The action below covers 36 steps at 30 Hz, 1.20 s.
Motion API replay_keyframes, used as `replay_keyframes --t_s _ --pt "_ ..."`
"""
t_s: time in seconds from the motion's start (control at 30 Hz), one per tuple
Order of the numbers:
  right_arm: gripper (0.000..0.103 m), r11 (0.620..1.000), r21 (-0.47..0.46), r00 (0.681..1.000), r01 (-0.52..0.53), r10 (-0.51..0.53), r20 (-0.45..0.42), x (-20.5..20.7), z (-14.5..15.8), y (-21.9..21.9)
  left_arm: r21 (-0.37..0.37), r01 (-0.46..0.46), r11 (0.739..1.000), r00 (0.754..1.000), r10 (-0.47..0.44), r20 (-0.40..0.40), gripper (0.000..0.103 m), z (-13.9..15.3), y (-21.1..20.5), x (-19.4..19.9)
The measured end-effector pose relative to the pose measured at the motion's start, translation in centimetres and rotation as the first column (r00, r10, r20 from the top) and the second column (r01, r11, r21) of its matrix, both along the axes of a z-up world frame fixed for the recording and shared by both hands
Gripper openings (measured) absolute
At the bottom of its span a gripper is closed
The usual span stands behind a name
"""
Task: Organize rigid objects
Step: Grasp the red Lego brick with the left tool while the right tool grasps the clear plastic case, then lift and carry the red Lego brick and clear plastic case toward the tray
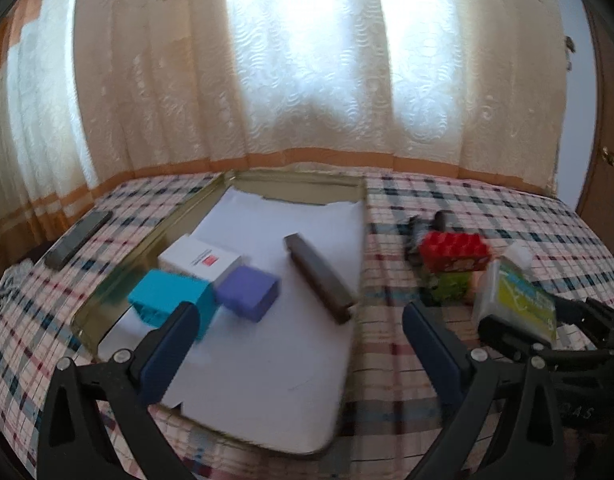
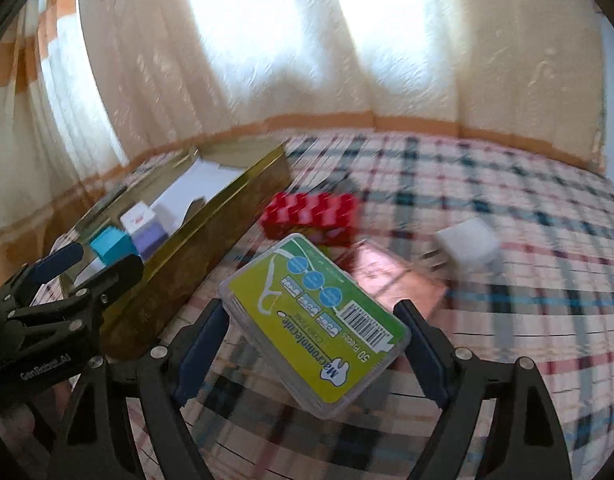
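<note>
My right gripper [image 2: 311,312] is shut on a clear plastic case with a green floss-pick label [image 2: 315,320], held tilted above the checked cloth. In the left wrist view the same green-labelled case [image 1: 515,304] shows at the right. A gold-rimmed tray [image 1: 107,292] lined with white paper holds a white box [image 1: 201,260], a teal box [image 1: 171,300], a purple box [image 1: 249,292] and a long dark bar [image 1: 319,276]. My left gripper [image 1: 299,308] hangs open over the tray's near part, with nothing between its fingers.
A red studded block [image 2: 311,216] stands on a green block [image 1: 451,286] right of the tray, next to a pinkish flat box [image 2: 391,276] and a white cube [image 2: 467,248]. A dark flat device [image 1: 77,240] lies left of the tray. Curtains hang behind the table.
</note>
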State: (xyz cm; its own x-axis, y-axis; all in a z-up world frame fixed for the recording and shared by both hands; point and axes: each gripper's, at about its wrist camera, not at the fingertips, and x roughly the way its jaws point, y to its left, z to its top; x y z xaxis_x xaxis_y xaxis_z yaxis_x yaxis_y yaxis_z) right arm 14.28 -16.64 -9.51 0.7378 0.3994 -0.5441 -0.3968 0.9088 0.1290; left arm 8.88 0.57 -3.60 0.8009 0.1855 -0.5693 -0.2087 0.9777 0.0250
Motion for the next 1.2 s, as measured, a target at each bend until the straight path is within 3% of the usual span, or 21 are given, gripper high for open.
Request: replay_keyframes --t_s 0.13,0.37,0.57,0.87,0.93,1.0,1.1,1.2 --pt "0.086 0.991 -0.035 0.990 0.127 -0.124 0.063 -0.3 0.6 -2.4 0.013 0.056 0.998 0.998 -0.056 0.010 0.103 0.8 -2.4 1.2" --pt "0.086 0.962 -0.040 0.960 0.272 -0.268 0.083 1.3 1.1 -7.0 0.018 0.138 0.990 0.990 -0.137 -0.029 0.103 0.2 -6.6 5.3" --pt "0.086 0.938 0.000 0.934 0.348 -0.346 0.085 2.5 1.4 -10.2 0.021 0.167 0.986 0.983 -0.165 -0.084 0.103 -1.2 -8.6 7.9" --pt "0.086 0.938 0.010 0.933 0.347 -0.347 0.096 2.6 1.6 -10.3 0.016 0.186 0.982 0.977 -0.183 -0.106 0.102 -1.6 -9.4 10.4" --pt "0.086 0.937 0.016 0.932 0.348 -0.348 0.100 2.4 1.6 -10.3 0.006 0.192 0.981 0.974 -0.189 -0.124 0.096 -2.1 -9.4 10.6" --pt "0.086 0.936 0.018 0.931 0.352 -0.351 0.102 2.3 1.6 -10.3 -0.017 0.197 0.980 0.970 -0.198 -0.139 0.080 -2.4 -9.1 10.7" --pt "0.086 0.935 0.015 0.930 0.353 -0.353 0.107 2.2 1.7 -10.2 -0.044 0.200 0.979 0.970 -0.204 -0.134 0.066 -2.4 -8.6 10.6" --pt "0.086 0.933 0.014 0.926 0.360 -0.359 0.115 2.1 1.7 -10.2 -0.047 0.202 0.978 0.970 -0.206 -0.125 0.066 -2.3 -8.4 10.4"
